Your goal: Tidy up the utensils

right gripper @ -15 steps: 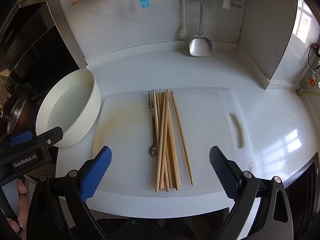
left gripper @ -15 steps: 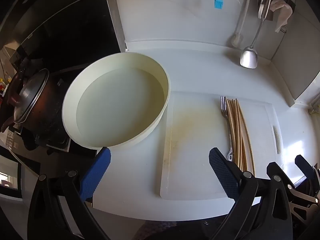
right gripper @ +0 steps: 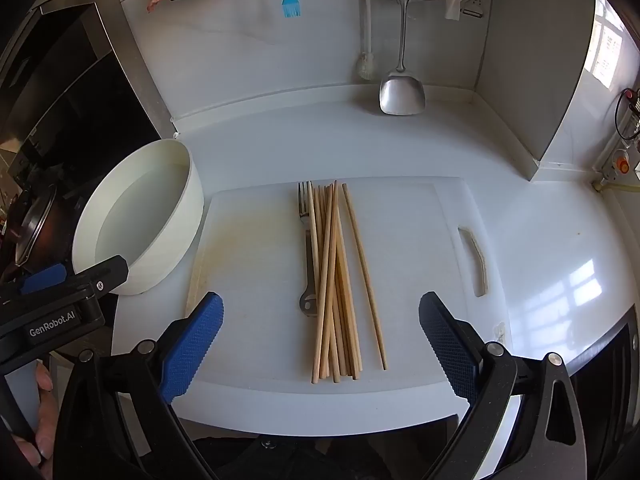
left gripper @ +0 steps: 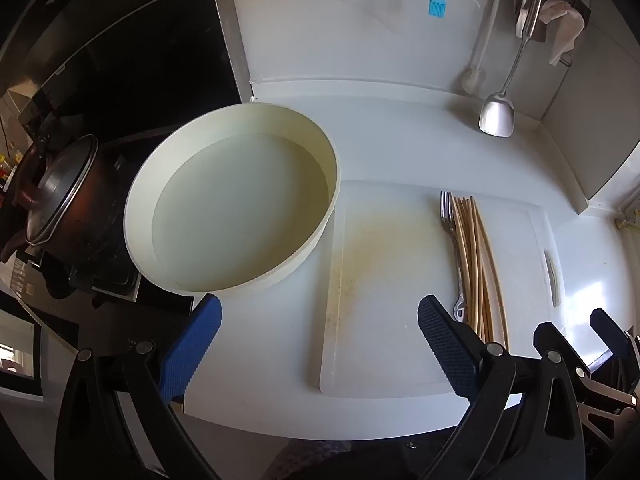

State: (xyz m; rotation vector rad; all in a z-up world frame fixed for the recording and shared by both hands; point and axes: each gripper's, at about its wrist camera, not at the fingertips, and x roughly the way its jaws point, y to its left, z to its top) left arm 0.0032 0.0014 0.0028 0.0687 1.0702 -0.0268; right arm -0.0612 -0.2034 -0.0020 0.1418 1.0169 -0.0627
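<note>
Chopsticks (right gripper: 336, 280) and a fork (right gripper: 307, 248) lie bunched on the cutting board (right gripper: 420, 264), probably awaiting sorting; the right gripper (right gripper: 320, 344) hovers above them and the left gripper (left gripper: 320, 344) beside the basin (left gripper: 236, 216), jaws wide open, empty.

- White counter (right gripper: 540, 264), its near edge running along the bottom.
- Round cream basin (right gripper: 188, 216) at its left, touching the board's left edge.
- White cutting board (right gripper: 408, 248) in the middle, stained yellow on its left part.
- Steel spatula (right gripper: 402, 92) at the far wall, blade resting on the counter.
</note>
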